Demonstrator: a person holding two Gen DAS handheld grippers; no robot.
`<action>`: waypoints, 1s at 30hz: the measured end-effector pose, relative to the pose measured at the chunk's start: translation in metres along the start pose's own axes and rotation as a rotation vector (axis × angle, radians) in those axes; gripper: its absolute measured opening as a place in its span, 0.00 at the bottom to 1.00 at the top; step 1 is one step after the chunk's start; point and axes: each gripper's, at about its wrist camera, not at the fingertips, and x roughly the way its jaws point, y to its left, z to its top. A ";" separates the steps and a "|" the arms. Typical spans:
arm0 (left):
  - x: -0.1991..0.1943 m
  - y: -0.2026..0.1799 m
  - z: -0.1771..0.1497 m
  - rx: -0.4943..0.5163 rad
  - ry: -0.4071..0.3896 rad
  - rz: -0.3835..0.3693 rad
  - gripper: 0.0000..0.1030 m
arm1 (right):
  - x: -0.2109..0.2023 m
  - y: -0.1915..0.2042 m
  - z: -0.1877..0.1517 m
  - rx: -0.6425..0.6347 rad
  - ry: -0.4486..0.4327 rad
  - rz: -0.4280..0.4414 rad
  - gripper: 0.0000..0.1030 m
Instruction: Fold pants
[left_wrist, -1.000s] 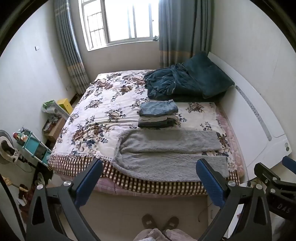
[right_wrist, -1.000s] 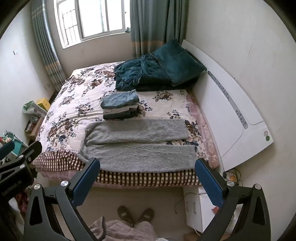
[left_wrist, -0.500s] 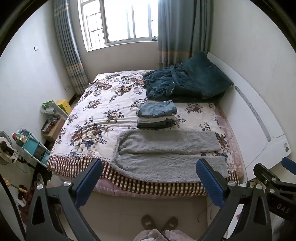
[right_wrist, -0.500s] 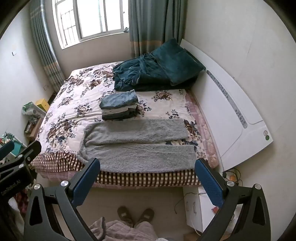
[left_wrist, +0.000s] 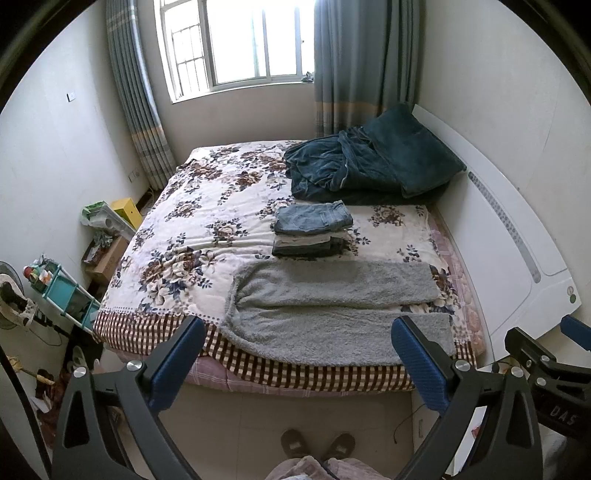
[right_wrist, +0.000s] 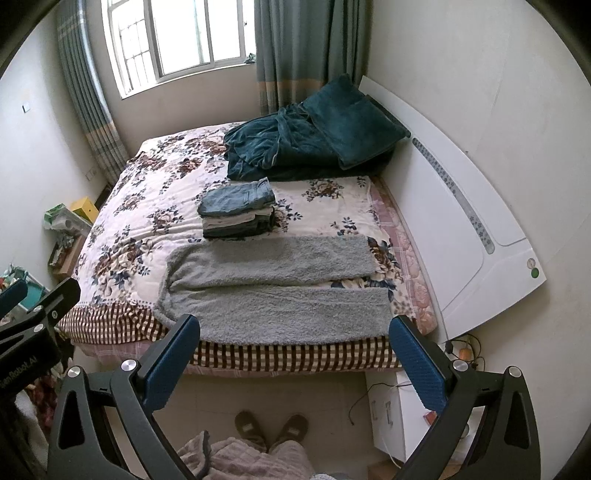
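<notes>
Grey fleece pants (left_wrist: 332, 310) lie spread flat along the near edge of the bed, waist at the left, both legs pointing right; they also show in the right wrist view (right_wrist: 273, 291). My left gripper (left_wrist: 299, 362) is open and empty, held high above the floor in front of the bed. My right gripper (right_wrist: 295, 358) is open and empty, at the same height. Neither touches the pants. The right gripper's body shows at the right edge of the left wrist view (left_wrist: 546, 369).
A stack of folded pants (left_wrist: 312, 229) sits behind the grey pants. A dark teal blanket and pillow (left_wrist: 369, 166) lie by the white headboard (left_wrist: 517, 251). A floral quilt (left_wrist: 192, 236) covers the bed. Shelves and boxes (left_wrist: 62, 291) stand left. Slippered feet (right_wrist: 271, 428) below.
Both grippers have drifted slightly back and up; the bed sits a little lower in both views. The jaws stay open and the pants have not moved.
</notes>
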 end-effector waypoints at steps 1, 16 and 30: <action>0.000 -0.001 0.000 0.001 -0.001 0.002 1.00 | 0.000 0.000 0.000 -0.001 -0.001 0.000 1.00; 0.005 -0.012 0.006 0.002 -0.004 0.001 1.00 | 0.000 0.003 0.002 -0.002 -0.001 -0.001 1.00; 0.008 -0.018 0.026 0.000 -0.017 -0.001 1.00 | 0.002 0.009 0.010 -0.006 -0.062 0.001 1.00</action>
